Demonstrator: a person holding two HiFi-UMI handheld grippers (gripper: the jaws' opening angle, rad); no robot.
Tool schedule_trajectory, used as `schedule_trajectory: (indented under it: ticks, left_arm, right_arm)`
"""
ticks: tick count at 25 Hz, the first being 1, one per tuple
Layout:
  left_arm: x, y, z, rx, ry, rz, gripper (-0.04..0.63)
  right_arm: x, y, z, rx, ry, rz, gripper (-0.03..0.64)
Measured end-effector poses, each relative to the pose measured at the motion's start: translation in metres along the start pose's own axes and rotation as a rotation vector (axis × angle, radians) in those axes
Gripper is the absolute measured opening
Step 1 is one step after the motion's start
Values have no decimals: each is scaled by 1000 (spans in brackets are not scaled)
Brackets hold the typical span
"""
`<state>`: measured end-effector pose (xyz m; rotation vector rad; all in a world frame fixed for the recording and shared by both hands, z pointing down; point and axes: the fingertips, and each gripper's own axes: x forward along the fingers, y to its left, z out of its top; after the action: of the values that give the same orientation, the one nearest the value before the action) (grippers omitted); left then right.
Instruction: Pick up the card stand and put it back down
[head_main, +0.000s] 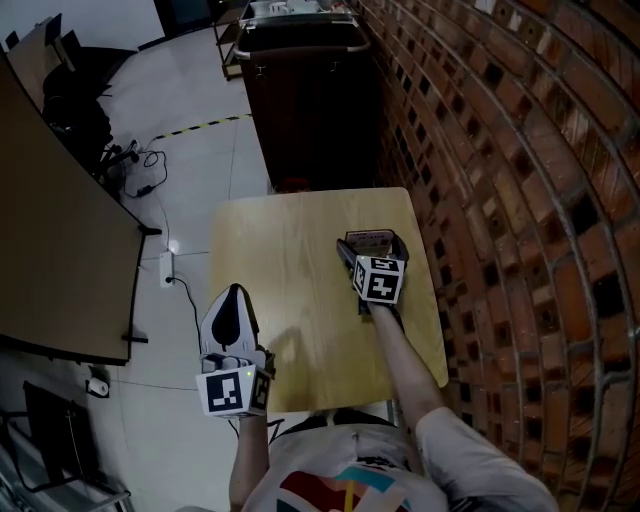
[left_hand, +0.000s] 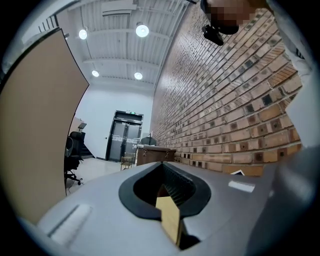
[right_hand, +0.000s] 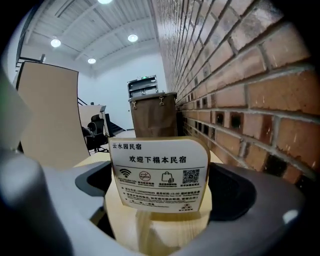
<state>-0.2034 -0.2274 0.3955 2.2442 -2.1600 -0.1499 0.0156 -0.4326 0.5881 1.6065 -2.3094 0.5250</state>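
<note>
The card stand (right_hand: 159, 175) is a white printed sign with rounded corners in a pale wooden base. It stands upright between the jaws of my right gripper (right_hand: 158, 210), its printed face toward that gripper's camera. The jaws press against the sides of the base. In the head view the card stand (head_main: 368, 240) and right gripper (head_main: 372, 252) are over the right half of the wooden table (head_main: 290, 250), near the brick wall. I cannot tell whether the base rests on the table. My left gripper (head_main: 232, 300) hangs shut and empty at the table's front left corner.
A brick wall (head_main: 500, 200) runs along the table's right side. A dark cabinet (head_main: 310, 100) stands beyond the far edge. To the left are a brown partition (head_main: 50, 250), floor cables and a power strip (head_main: 166, 268). An office chair (left_hand: 72, 160) is further off.
</note>
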Motion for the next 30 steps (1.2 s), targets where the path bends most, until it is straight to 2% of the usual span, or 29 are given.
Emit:
schedule_trajectory:
  ticks: [7, 12, 24, 30]
  left_arm:
    - [8, 3, -6, 2, 16, 8, 5]
    - [8, 6, -7, 4, 19, 12, 5]
    - [2, 10, -6, -16, 20, 26, 5]
    - [-4, 8, -3, -7, 24, 16, 5]
  right_arm:
    - [22, 2, -13, -21, 62, 6, 575]
    - [30, -1, -25, -46, 97, -23, 575]
    - [30, -3, -30, -50, 106, -12, 575]
    - [23, -7, -14, -29, 56, -15, 575]
